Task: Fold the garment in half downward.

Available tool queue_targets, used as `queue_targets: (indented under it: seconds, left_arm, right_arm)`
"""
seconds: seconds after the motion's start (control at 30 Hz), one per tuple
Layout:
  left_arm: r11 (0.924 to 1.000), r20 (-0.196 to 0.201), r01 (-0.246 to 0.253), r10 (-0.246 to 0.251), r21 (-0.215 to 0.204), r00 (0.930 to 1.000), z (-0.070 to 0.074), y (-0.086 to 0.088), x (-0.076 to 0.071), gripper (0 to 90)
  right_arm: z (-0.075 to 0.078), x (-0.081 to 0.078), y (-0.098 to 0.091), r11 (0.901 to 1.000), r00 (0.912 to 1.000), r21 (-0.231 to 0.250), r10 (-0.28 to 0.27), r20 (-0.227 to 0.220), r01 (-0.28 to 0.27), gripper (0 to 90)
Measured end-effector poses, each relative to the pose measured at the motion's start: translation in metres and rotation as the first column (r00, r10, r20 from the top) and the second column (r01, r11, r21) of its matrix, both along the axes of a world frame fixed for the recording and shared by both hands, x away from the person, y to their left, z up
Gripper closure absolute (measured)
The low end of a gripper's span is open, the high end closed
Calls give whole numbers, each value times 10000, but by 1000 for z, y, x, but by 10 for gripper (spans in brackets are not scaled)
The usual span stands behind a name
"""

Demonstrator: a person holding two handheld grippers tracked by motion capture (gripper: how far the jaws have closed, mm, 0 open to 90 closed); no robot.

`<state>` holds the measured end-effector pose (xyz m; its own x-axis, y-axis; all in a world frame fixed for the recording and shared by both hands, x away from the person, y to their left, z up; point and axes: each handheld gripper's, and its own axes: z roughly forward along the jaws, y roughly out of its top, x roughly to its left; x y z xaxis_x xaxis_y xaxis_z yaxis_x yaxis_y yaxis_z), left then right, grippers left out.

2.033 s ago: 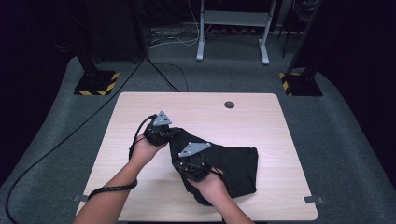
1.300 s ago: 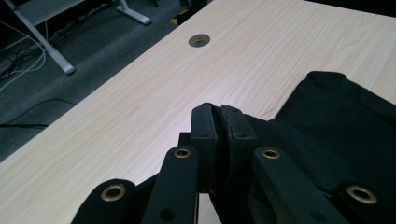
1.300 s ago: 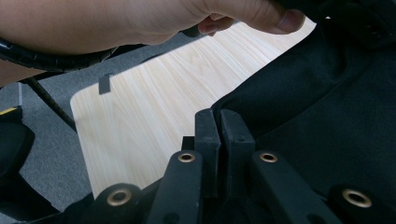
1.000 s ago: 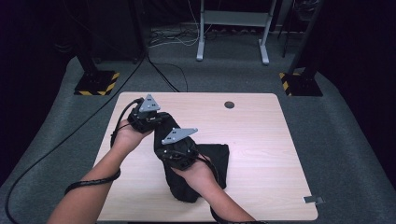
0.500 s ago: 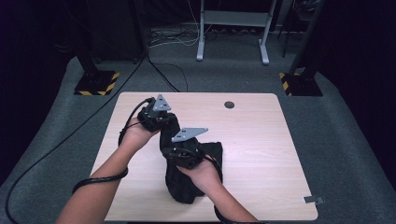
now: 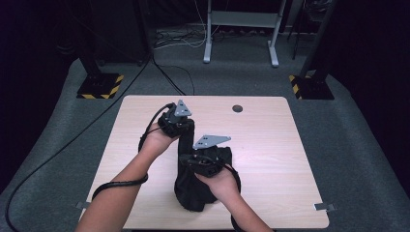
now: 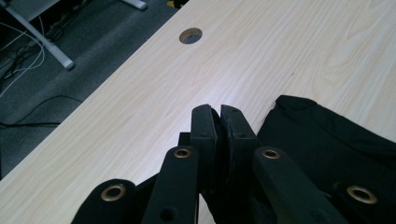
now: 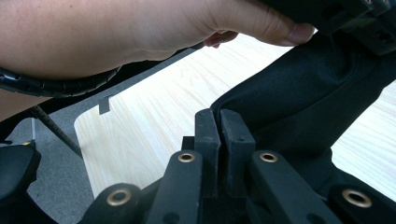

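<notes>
You have a light wooden table (image 6: 270,145) with a round cable hole (image 6: 237,108) near its far edge. It stands on grey carpet (image 6: 358,145). Beyond it you see a white metal frame (image 6: 239,34), loose cables (image 6: 179,41), and two black stand bases with yellow-black hazard stripes (image 6: 99,86), one at each side.

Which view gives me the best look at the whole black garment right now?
The high view: the black garment shows whole, stretched between both grippers. The left gripper view catches one edge of it on the table; the right gripper view shows a taut fold close up.
</notes>
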<state>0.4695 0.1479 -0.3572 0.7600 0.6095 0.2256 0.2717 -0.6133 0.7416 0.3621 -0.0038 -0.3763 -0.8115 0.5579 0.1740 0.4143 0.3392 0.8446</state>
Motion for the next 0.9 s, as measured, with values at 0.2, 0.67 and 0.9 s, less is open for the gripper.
queue_targets:
  seconds: [0.2,0.67,0.9]
  left_arm:
    - [9998,-13,174,-174,-93,9998,-3,-15,1,838]
    - [9989,-118,468,-468,11,9988,-10,-44,3,838]
    - [9979,-224,626,-622,177,9978,-18,-56,4,838]
  right_arm:
    - [-3,-1,-10,9999,9999,32,-158,-60,159,865]
    - [-11,-5,-37,9983,9982,161,-557,-219,561,865]
    - [-17,-7,-47,9975,9971,89,-703,-307,706,865]
